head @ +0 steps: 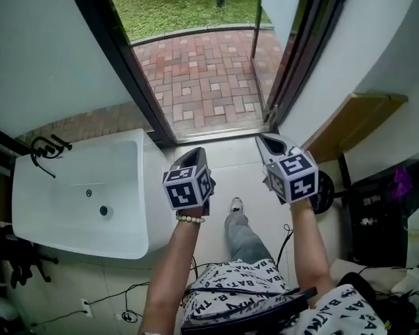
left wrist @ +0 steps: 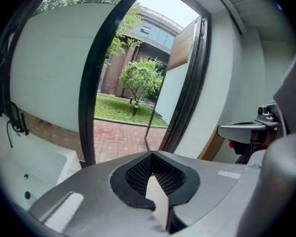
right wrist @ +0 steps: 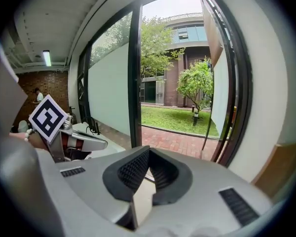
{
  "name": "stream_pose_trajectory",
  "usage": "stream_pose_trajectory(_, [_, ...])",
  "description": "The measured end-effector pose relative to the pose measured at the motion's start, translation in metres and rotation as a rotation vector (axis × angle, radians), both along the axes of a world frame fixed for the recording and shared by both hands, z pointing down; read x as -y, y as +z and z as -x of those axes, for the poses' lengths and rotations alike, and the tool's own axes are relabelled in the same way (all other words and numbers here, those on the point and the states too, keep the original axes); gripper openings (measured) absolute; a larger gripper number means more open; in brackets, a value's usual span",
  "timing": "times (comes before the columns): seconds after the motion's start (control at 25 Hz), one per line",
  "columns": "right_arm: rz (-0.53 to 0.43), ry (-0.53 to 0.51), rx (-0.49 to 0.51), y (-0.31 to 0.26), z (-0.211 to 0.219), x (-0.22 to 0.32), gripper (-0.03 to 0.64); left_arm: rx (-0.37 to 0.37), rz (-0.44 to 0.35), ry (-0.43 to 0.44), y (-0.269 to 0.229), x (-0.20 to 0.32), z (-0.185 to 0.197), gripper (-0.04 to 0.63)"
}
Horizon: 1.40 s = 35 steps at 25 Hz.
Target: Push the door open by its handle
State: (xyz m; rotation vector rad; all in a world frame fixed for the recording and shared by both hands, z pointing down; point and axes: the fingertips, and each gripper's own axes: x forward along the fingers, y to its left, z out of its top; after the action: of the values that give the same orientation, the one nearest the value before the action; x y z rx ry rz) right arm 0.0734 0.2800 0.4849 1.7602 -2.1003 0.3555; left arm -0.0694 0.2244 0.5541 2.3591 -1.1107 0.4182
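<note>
Jaws of the left gripper and right gripper are closed and empty, facing the open door.

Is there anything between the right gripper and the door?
Nothing visible does. Only floor lies between the right gripper, jaws shut, and the door, which already stands swung outward at the doorway's right side.

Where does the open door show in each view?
Head view: door at top right, swung outward.
Left gripper view: door just right of centre.
Right gripper view: door at right of centre.
Shared landmark: brick paving outside, beside the door's foot.
</note>
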Motion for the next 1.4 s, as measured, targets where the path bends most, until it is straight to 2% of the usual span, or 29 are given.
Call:
stream_pose_trajectory(0.24, [0.025,0.037,0.032,0.017,0.063,-0.076,0.008,0.011,0.0,0.042,0.004,-0.085,0.048,0.003])
stream_pose_trajectory(0.56, [0.064,0.006,0.088,0.038,0.127,-0.14,0.008,0.011,-0.027,0.078,-0.005,-0.159,0.08,0.003])
stream_pose_trajectory(1.0, [0.036,0.01,0.051,0.035,0.15,-0.159,0.009,-0.018,-0.069,0.041,-0.025,-0.171,0.11,0.003])
stream_pose_trajectory(1.4, [0.02,0.023,0.044,0.032,0.131,-0.152,0.009,-0.024,-0.075,0.029,-0.031,-0.16,0.098,0.003])
